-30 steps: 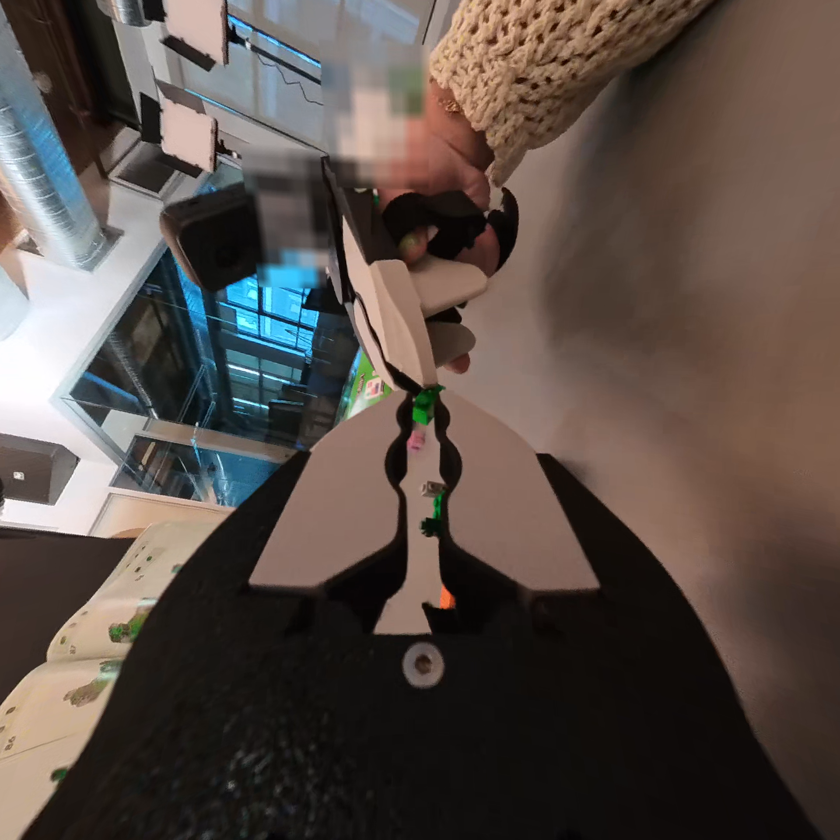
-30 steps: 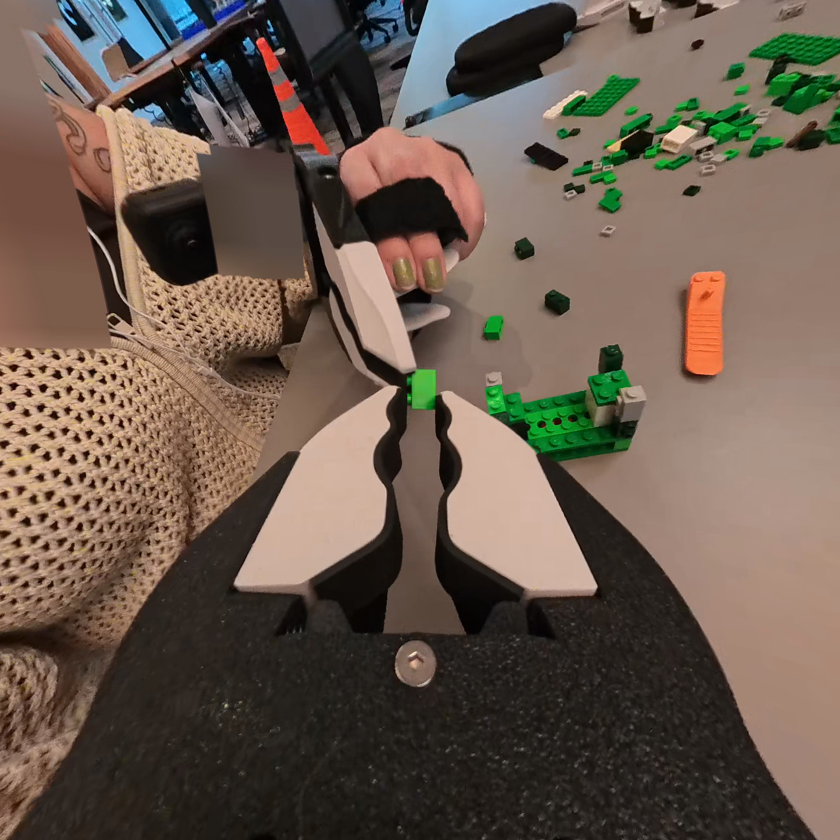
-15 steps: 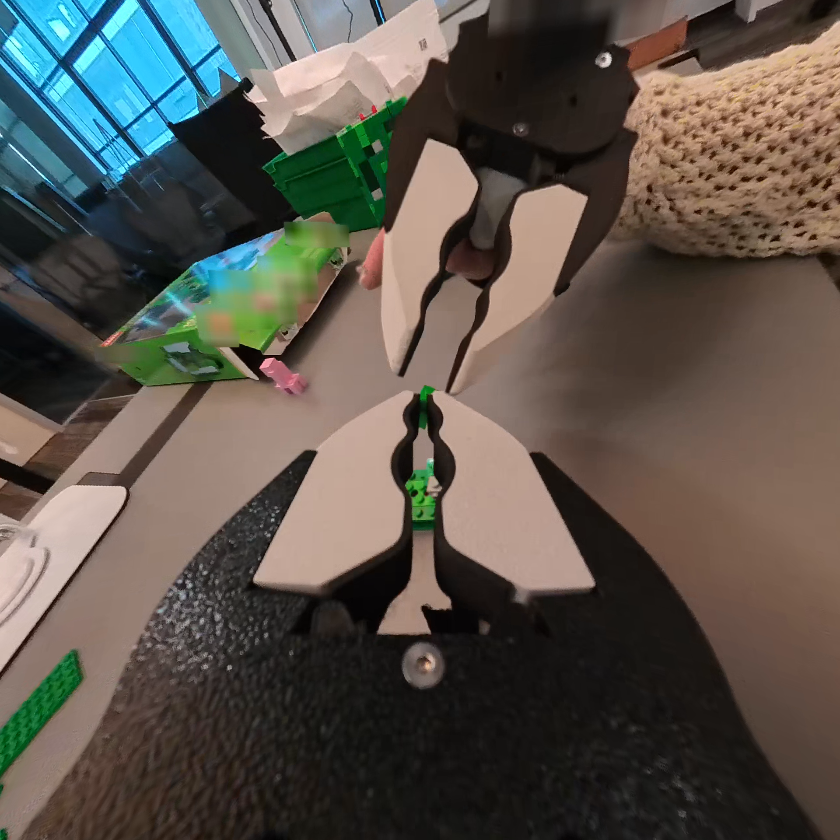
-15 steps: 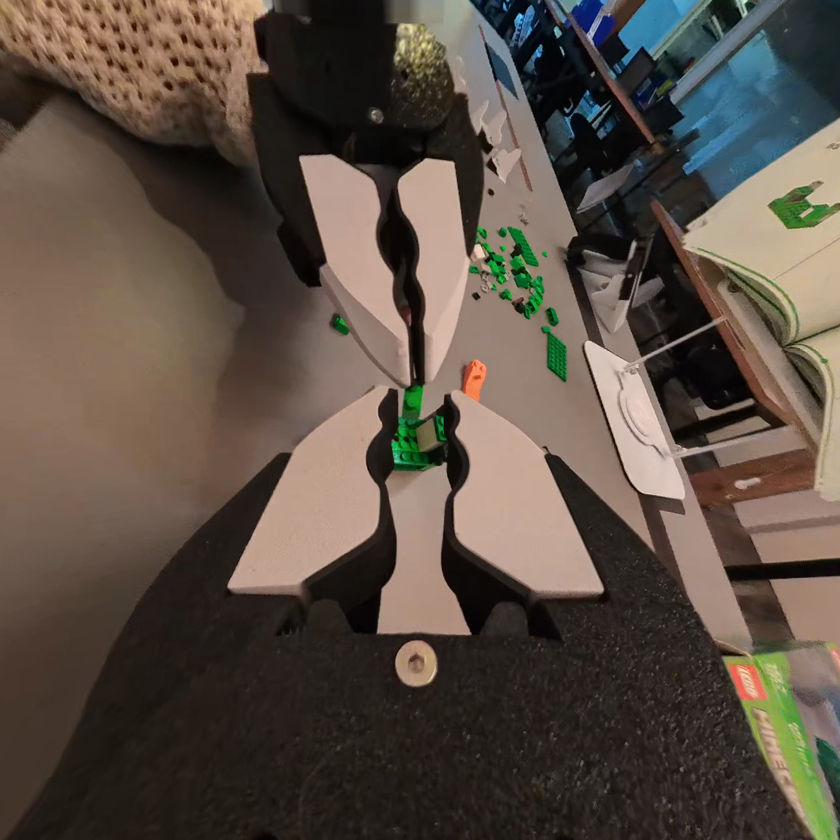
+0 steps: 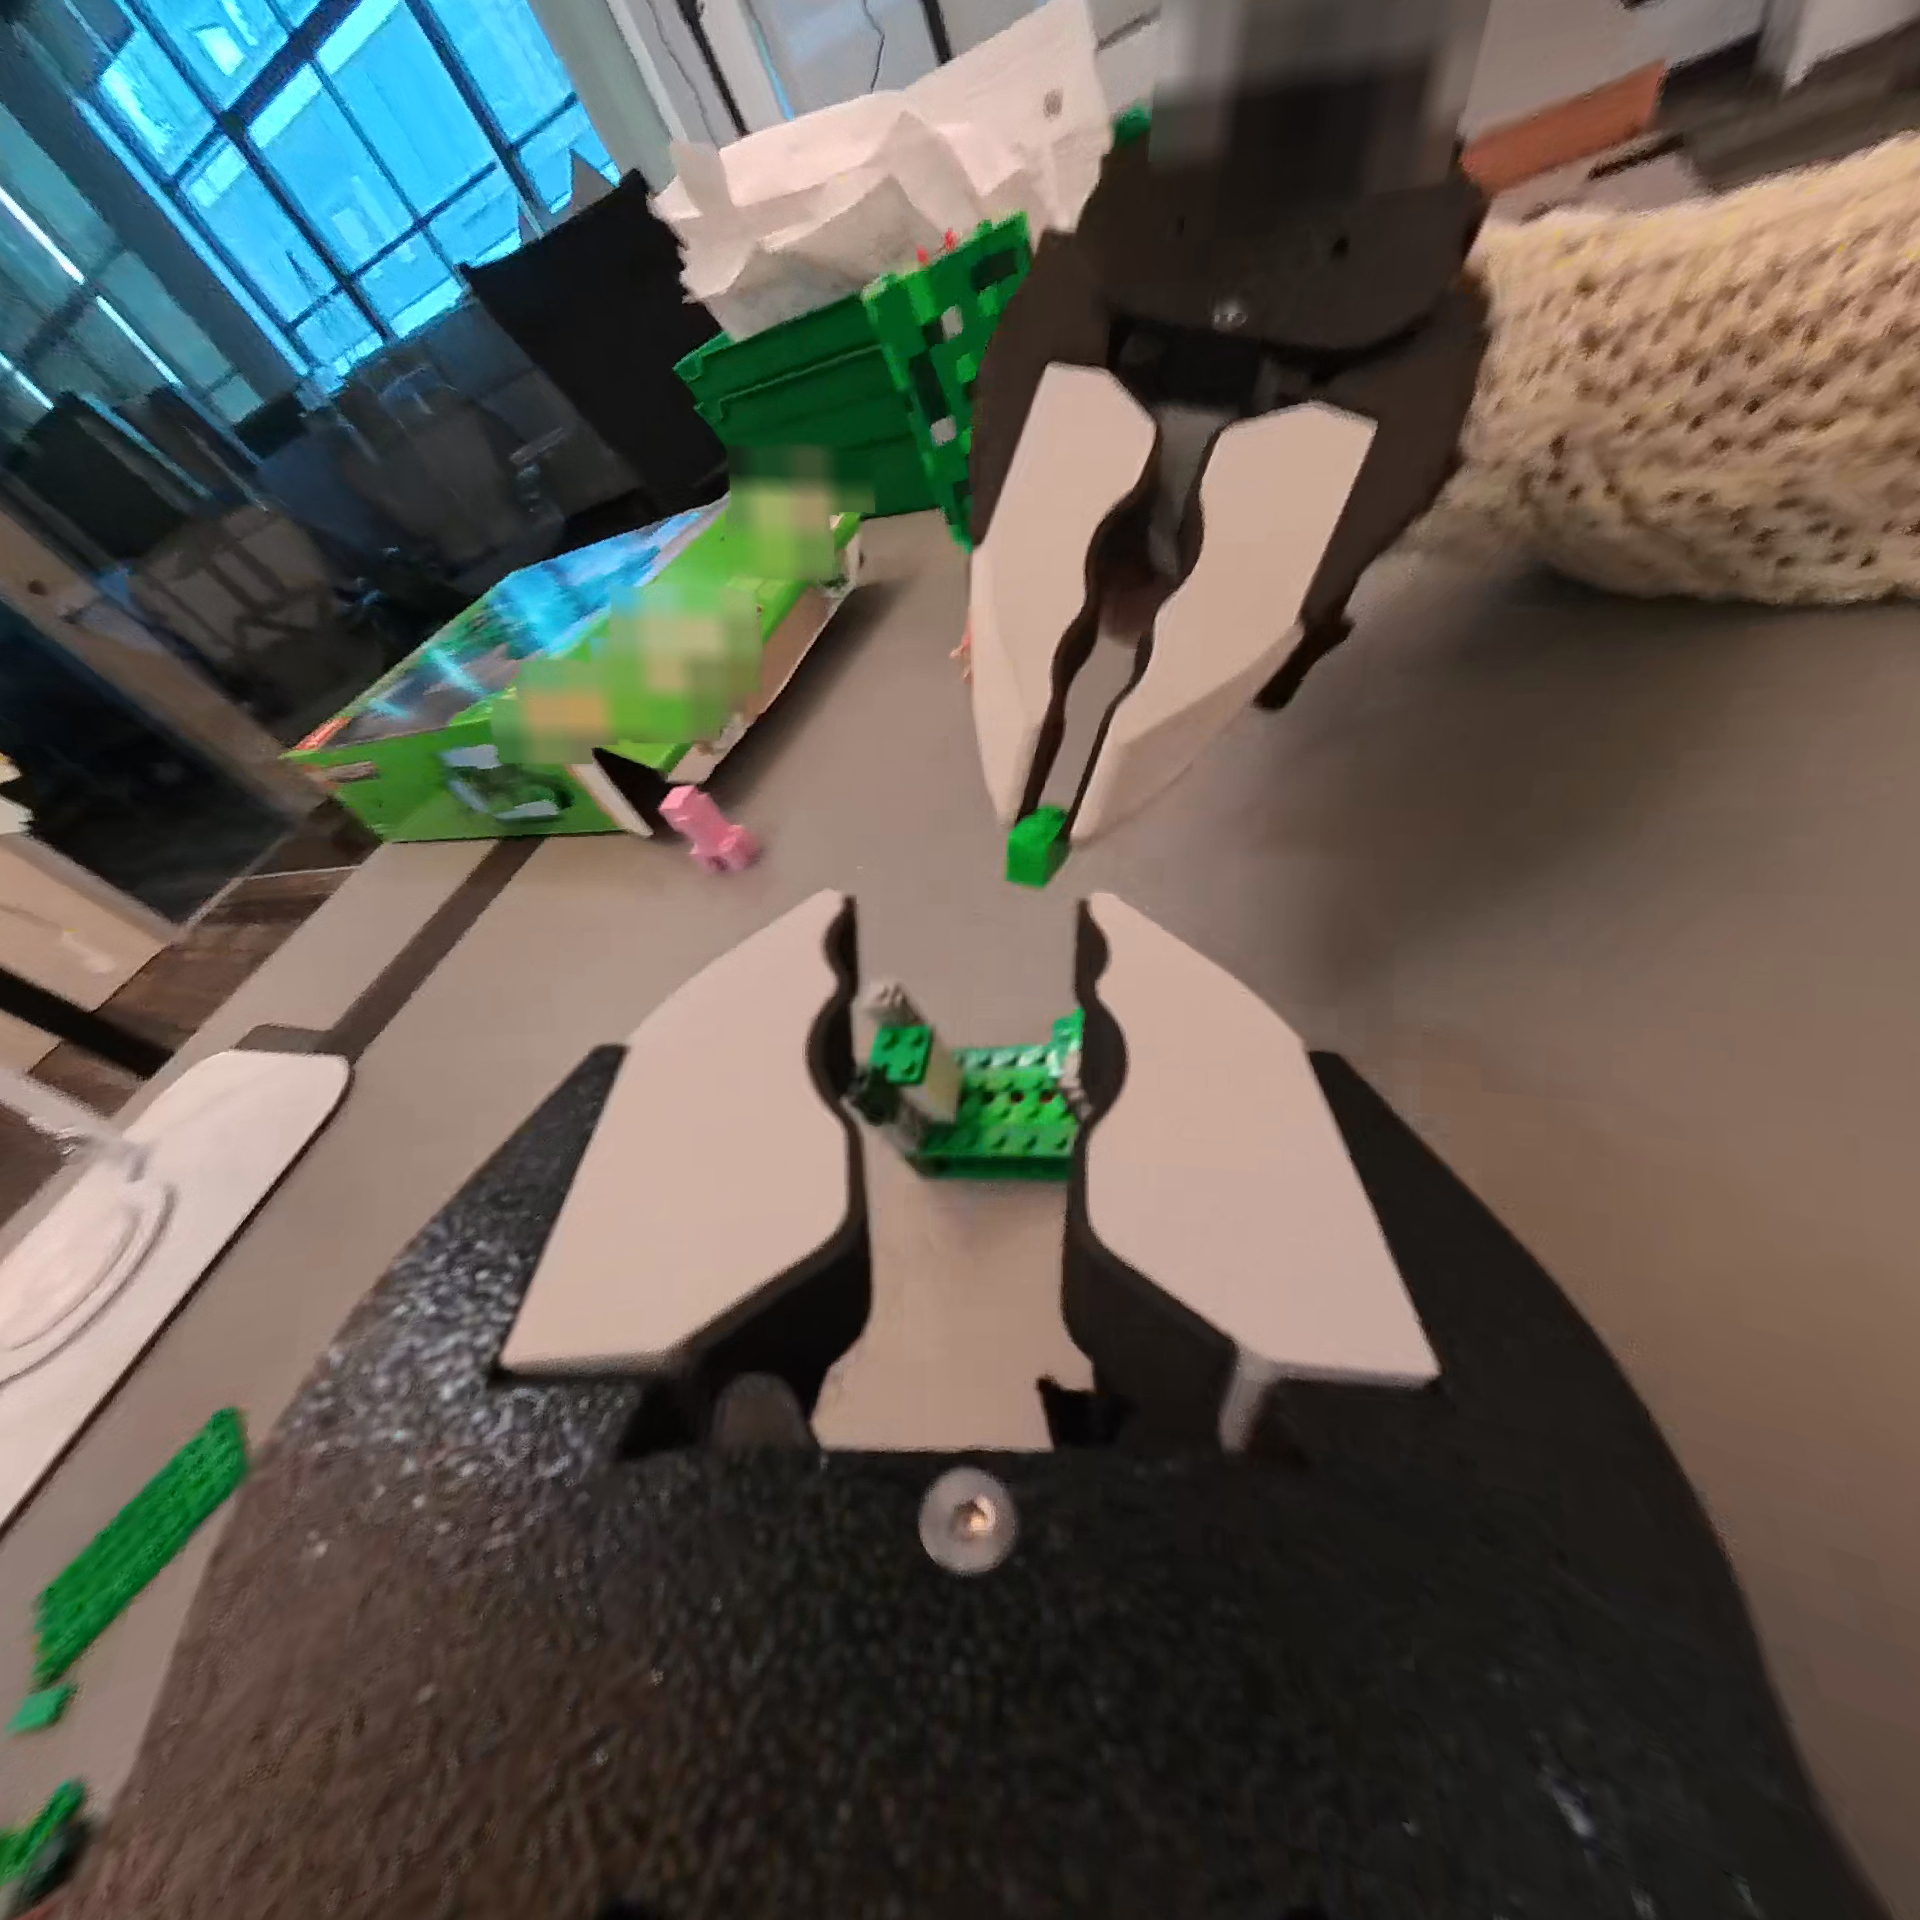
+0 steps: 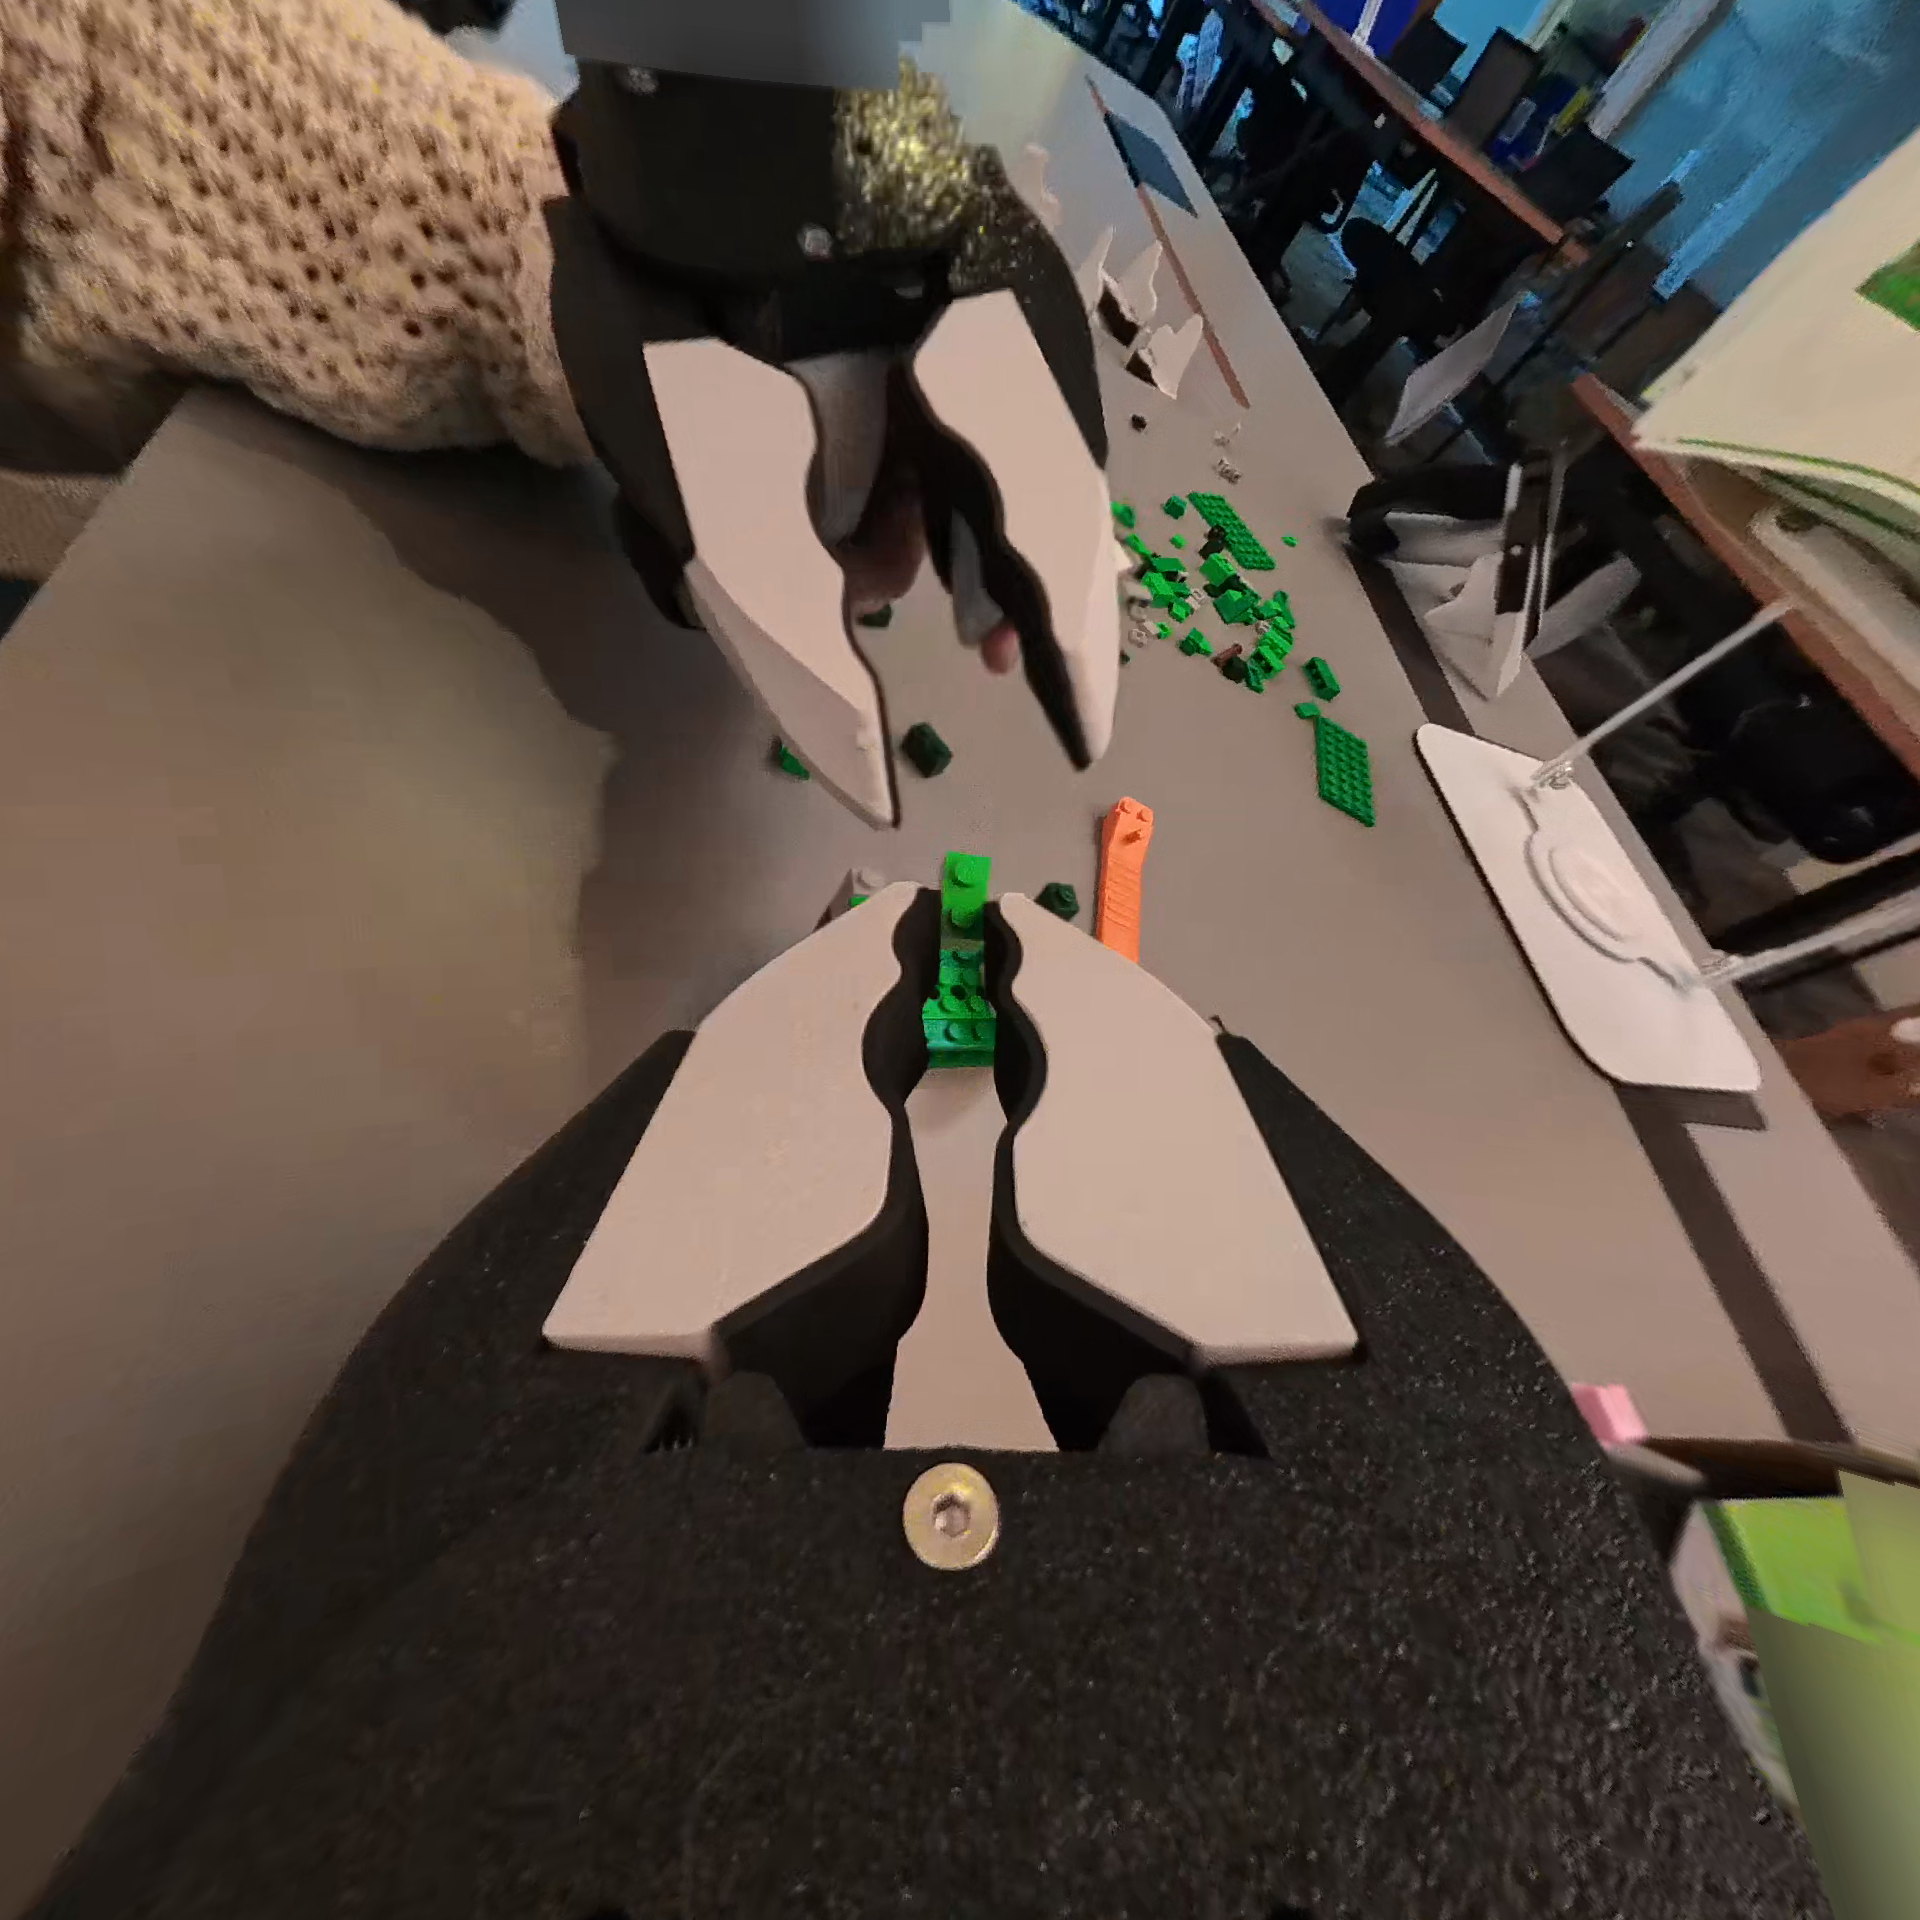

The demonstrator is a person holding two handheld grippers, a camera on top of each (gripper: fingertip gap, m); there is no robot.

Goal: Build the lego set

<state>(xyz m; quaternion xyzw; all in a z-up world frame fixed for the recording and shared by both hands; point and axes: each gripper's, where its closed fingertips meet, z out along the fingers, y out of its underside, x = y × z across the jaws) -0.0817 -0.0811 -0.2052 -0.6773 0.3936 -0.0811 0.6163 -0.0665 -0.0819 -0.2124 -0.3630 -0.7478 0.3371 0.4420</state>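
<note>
My right gripper is shut on a small bright green brick, held at its fingertips above the table. In the left wrist view that brick hangs from the right gripper, which points toward me. My left gripper is open and empty, facing the right one tip to tip with a small gap. It shows open in the right wrist view. The green partial build with grey pieces stands on the grey table below both grippers. It also shows between the right fingers.
An orange brick separator lies beside the build. A pile of loose green bricks and a green plate lie beyond. The set's box, a pink figure and a white stand base sit along the table's edges. My two grippers' fingertips are within a few centimetres of each other. My left gripper's tips are some 12 cm from the orange brick separator.
The left gripper held the green brick, then opened and let it go. The right gripper closed on it and now holds it. Both views swung to look across the table.
</note>
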